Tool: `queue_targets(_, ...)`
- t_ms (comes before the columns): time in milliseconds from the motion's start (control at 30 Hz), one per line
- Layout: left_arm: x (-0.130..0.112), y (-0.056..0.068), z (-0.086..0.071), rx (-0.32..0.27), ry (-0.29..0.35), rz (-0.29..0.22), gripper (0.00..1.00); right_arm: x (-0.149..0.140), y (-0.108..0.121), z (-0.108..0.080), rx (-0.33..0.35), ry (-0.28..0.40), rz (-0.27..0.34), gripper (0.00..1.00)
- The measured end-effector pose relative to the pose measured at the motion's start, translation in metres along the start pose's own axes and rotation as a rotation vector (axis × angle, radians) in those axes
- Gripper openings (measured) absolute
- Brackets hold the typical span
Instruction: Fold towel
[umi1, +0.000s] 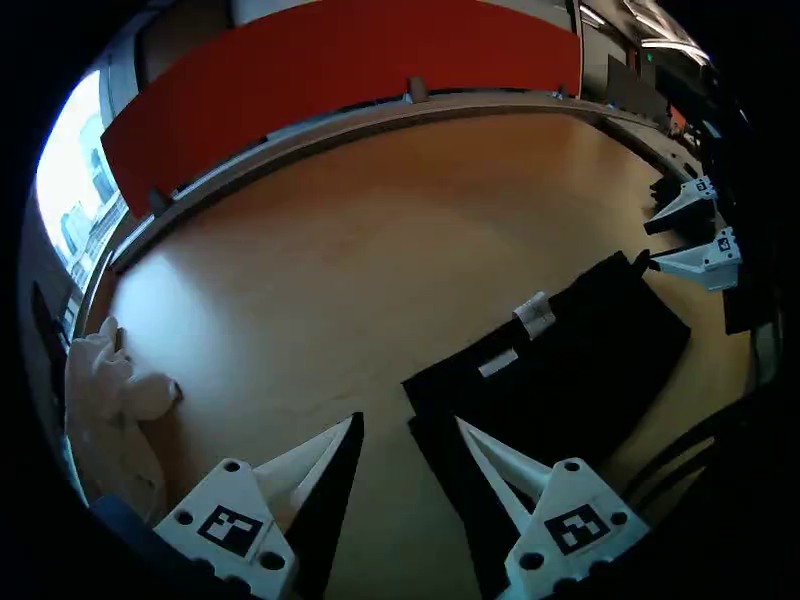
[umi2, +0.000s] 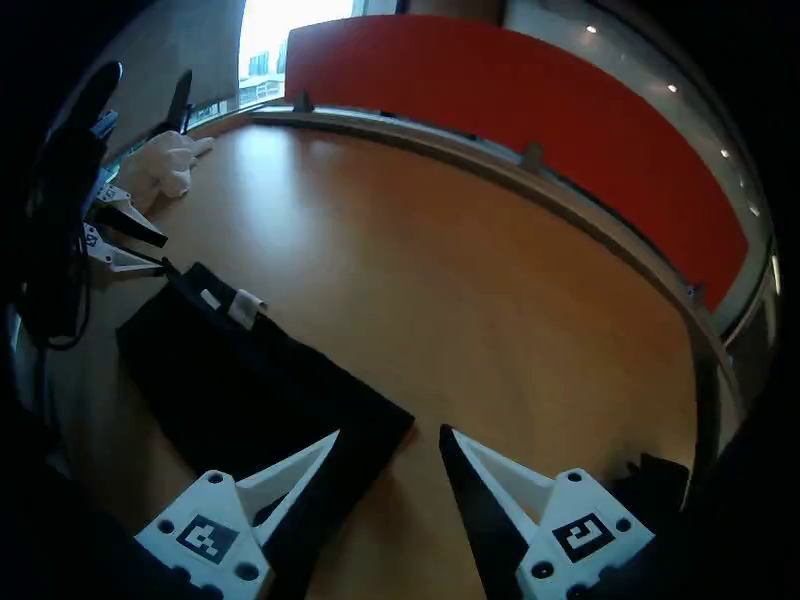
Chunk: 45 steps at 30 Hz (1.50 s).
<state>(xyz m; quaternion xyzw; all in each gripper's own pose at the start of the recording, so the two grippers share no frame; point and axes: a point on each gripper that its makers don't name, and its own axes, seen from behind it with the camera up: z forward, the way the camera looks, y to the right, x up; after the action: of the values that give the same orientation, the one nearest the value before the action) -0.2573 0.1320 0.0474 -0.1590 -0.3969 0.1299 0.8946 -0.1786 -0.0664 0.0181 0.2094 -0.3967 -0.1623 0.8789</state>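
Towel (umi1: 570, 380) was the business at hand: black, soft and matte. It lay flat on the smooth, pale wooden table (umi1: 380, 230) as a long rectangle. I judged it doubled over at least once, since a small white tag (umi1: 535, 312) curled up from its far edge.

In the left gripper view, a crumpled white cloth (umi1: 110, 400) sat heaped at eight o'clock by the table's edge, likely pushed clear of the work. At six o'clock the left gripper (umi1: 407, 420) held its white, wedge-shaped fingers spread. Nothing was pinched. The towel's near corner lay between them, and the right-hand finger hung over the fabric. At three o'clock the right gripper (umi1: 650, 246) waited at the towel's far end with its jaws parted. Its lower tip was at that corner, though I couldn't tell whether it touched. A glossy red partition (umi1: 340, 70) curved across twelve o'clock.

In the right gripper view, the left gripper (umi2: 163, 253) sat at nine o'clock. The towel (umi2: 250, 390) ran from there down toward six. At six o'clock the right gripper (umi2: 389, 432) stood with its jaws spread and the cloth's corner beside its left finger.

I judged each gripper had taken one end so as to catch a corner and carry it over.
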Motion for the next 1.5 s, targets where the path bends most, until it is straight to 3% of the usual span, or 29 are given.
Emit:
queue_targets(200, 0.001, -0.007, -0.005, 0.009, 0.005, -0.021, 0.57, 0.001, 0.004, -0.003, -0.011, 0.006, -0.001, 0.68)
queue_targets(267, -0.001, -0.007, -0.006, 0.004, 0.005, -0.028, 0.77, -0.001, 0.004, -0.005, -0.014, 0.006, 0.002, 0.76)
queue_targets(333, -0.003, -0.004, -0.007, -0.005, 0.005, -0.037, 0.78, -0.003, 0.002, -0.006, -0.011, 0.007, 0.007, 0.84)
queue_targets(467, -0.007, -0.001, -0.010, -0.015, 0.006, -0.049, 0.95, -0.006, -0.003, -0.010, -0.006, 0.010, 0.018, 0.87)
queue_targets(600, -0.011, 0.003, -0.013, -0.025, 0.004, -0.051, 0.95, -0.009, -0.007, -0.014, -0.006, 0.016, 0.024, 0.94)
queue_targets(967, -0.016, 0.004, -0.023, -0.024, 0.007, -0.073, 0.95, -0.014, -0.018, -0.023, 0.005, 0.024, 0.042, 0.94)
queue_targets(1500, -0.050, 0.017, -0.044, -0.029, -0.008, -0.123, 0.95, -0.039, -0.037, -0.044, 0.020, 0.016, 0.069, 0.94)
